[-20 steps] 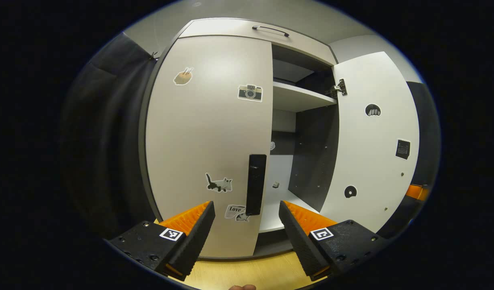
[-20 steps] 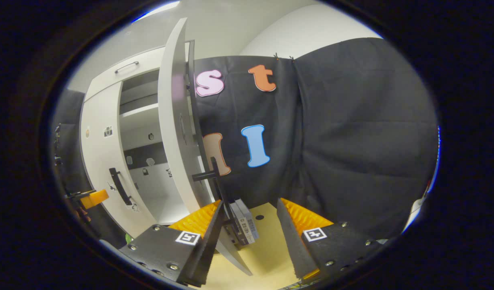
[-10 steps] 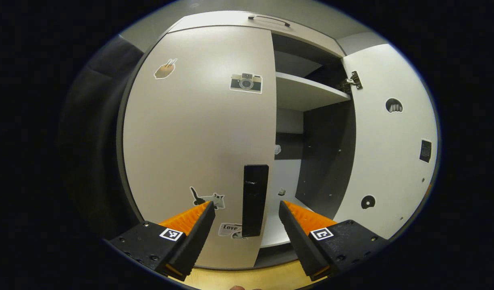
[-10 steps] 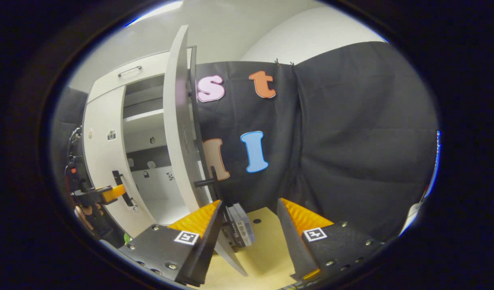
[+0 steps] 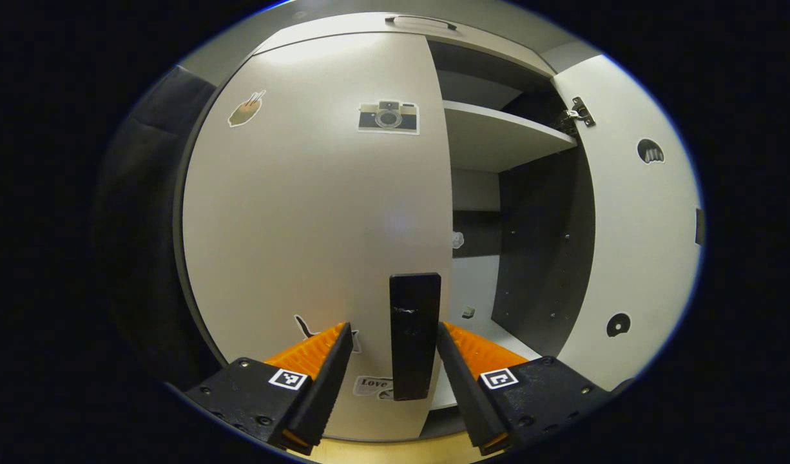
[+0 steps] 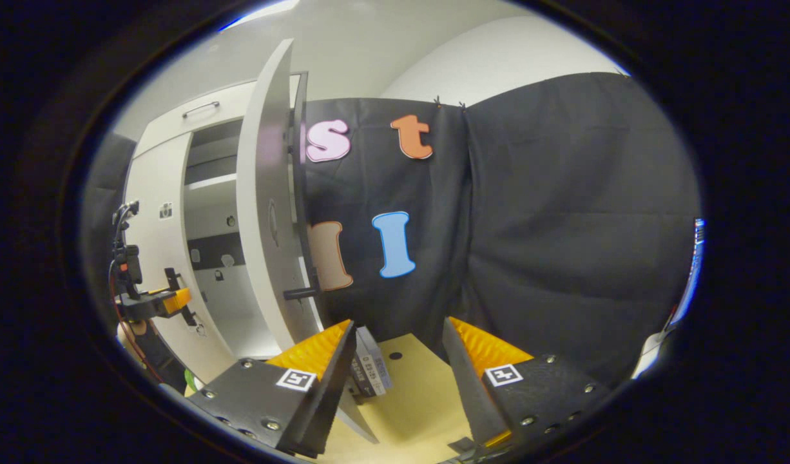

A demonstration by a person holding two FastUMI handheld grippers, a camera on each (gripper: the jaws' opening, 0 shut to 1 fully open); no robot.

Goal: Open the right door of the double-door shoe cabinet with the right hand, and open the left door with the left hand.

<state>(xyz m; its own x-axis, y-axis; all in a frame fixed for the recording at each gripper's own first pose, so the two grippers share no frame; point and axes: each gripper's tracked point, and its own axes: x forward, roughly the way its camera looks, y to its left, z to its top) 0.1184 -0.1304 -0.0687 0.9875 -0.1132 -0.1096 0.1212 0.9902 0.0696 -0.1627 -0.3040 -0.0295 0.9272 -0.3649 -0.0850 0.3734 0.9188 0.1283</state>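
Observation:
The cabinet's left door (image 5: 305, 212) is closed and carries several stickers. Its black vertical handle (image 5: 414, 322) stands between the fingers of my left gripper (image 5: 394, 327); the right finger is at the handle's edge and a gap remains on the left. The right door (image 5: 633, 225) is swung wide open. In the right gripper view that door (image 6: 260, 206) shows edge-on with its handle (image 6: 299, 293) sticking out, up and left of my right gripper (image 6: 395, 341), which is open and holds nothing. The left gripper (image 6: 160, 299) sits at the left door (image 6: 153, 245).
Inside the cabinet a white shelf (image 5: 498, 135) and dark side wall show. A drawer with a bar handle (image 5: 421, 20) tops it. Flat boxes (image 6: 369, 367) lean on the wooden floor (image 6: 414, 393) behind the open door. Black cloth hangs to the right.
My left gripper has moved in on the left door until its handle stands between the fingers, which have narrowed slightly. The right gripper has drawn a little away from the open door's handle.

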